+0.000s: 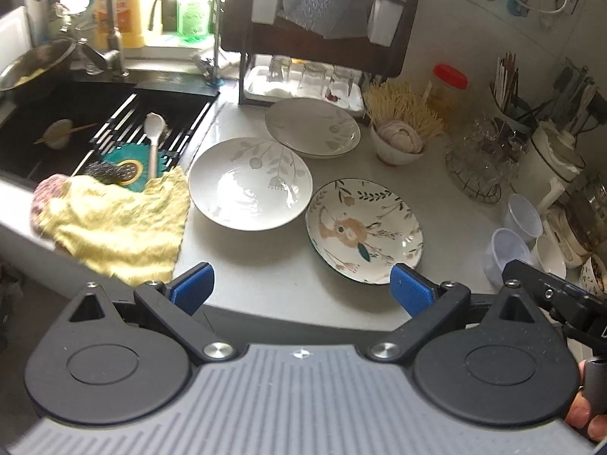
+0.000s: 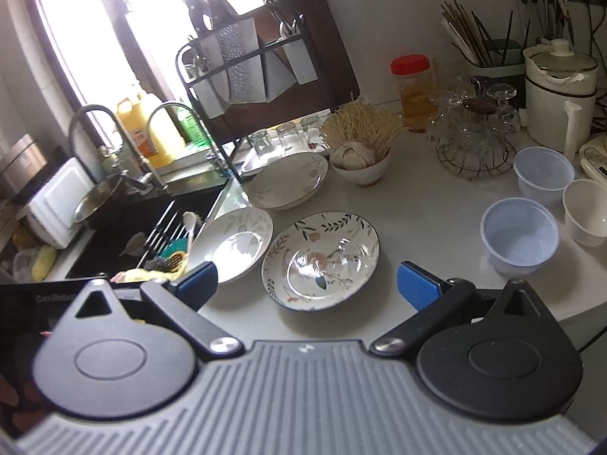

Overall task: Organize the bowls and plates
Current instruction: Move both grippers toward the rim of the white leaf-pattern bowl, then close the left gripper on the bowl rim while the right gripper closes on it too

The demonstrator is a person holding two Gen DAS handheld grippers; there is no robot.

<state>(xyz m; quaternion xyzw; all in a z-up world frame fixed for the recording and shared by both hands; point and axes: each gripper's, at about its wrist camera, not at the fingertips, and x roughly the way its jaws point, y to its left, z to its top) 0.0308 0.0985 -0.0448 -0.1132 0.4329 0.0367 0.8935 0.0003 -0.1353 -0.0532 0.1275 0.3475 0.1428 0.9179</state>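
Right, both claws hang above the near edge of the white tabletop (image 1: pixel 265 276), and neither one holds a thing: the left claw (image 1: pixel 301 290) has its blue pads spread wide, the right claw (image 2: pixel 309 284) is splayed just the same. Ahead of them sit the dishes. The floral plate (image 1: pixel 364 229) lies nearest, flat on the tabletop, just in front of the left claw's right pad. Beside it, toward the sink (image 1: pixel 76 113), rests the pale leaf-pattern plate (image 1: pixel 250 184), rims close together, touching or not I cannot tell. Farther back, in front of the dark dish rack (image 1: pixel 322 34), lies another pale plate (image 1: pixel 313 127), which looks to be sitting on a second one beneath it. A yellow cloth (image 1: pixel 117 223) drapes over the sink's edge, just left of the leaf-pattern plate. Over on the right, two clear plastic bowls (image 2: pixel 519 237) stand near each other with a white cup (image 2: pixel 586 212) beside them, well apart from the plates. A small bowl of garlic (image 2: pixel 358 161) stands by the rear plate, with a bundle of dried noodles (image 2: pixel 360 123) behind it.
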